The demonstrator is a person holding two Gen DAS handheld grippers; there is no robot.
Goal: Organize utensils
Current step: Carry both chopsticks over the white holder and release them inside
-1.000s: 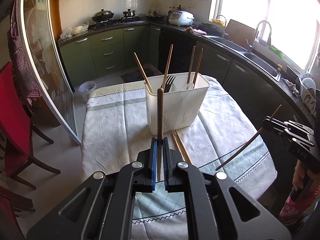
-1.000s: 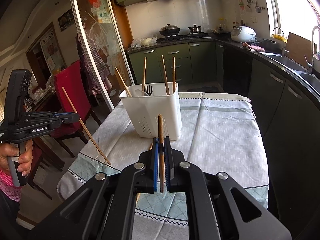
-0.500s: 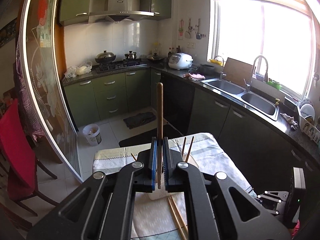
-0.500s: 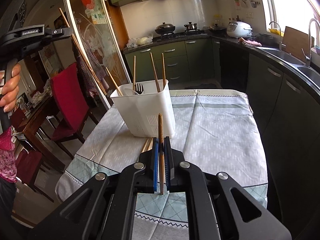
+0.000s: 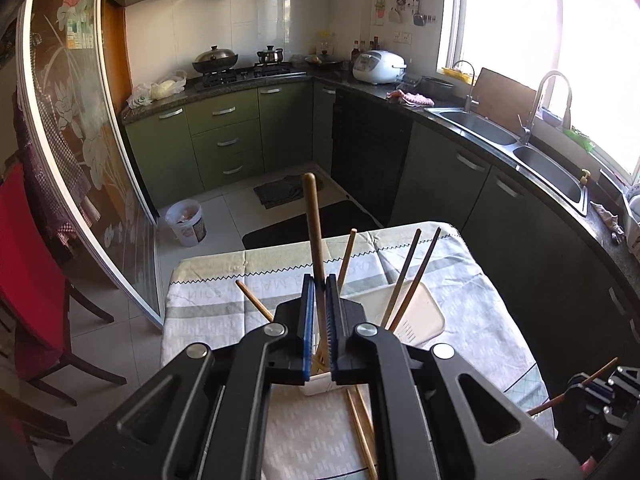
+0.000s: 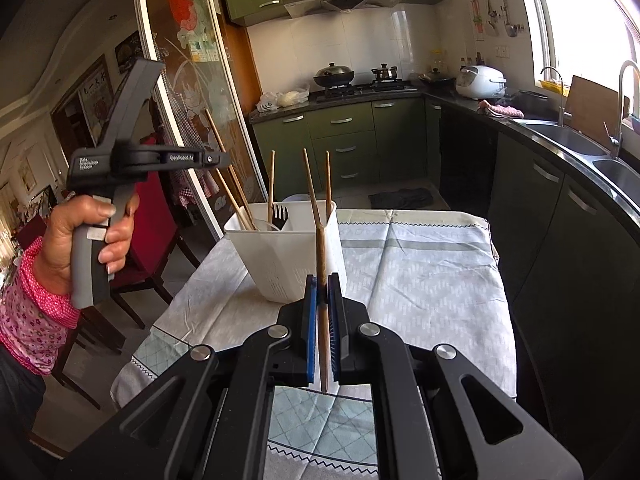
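The left tool is clenched on a chopstick held nearly upright, directly above the white holder on the surface. The right tool, gripping another chopstick, waits nearer, farther from the holder.

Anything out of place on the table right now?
Yes: two loose chopsticks lie flat on the tablecloth in front of the white utensil holder, while the others stand inside it. Each gripper, left and right, is shut on one more chopstick. Nothing looks spilled or broken.
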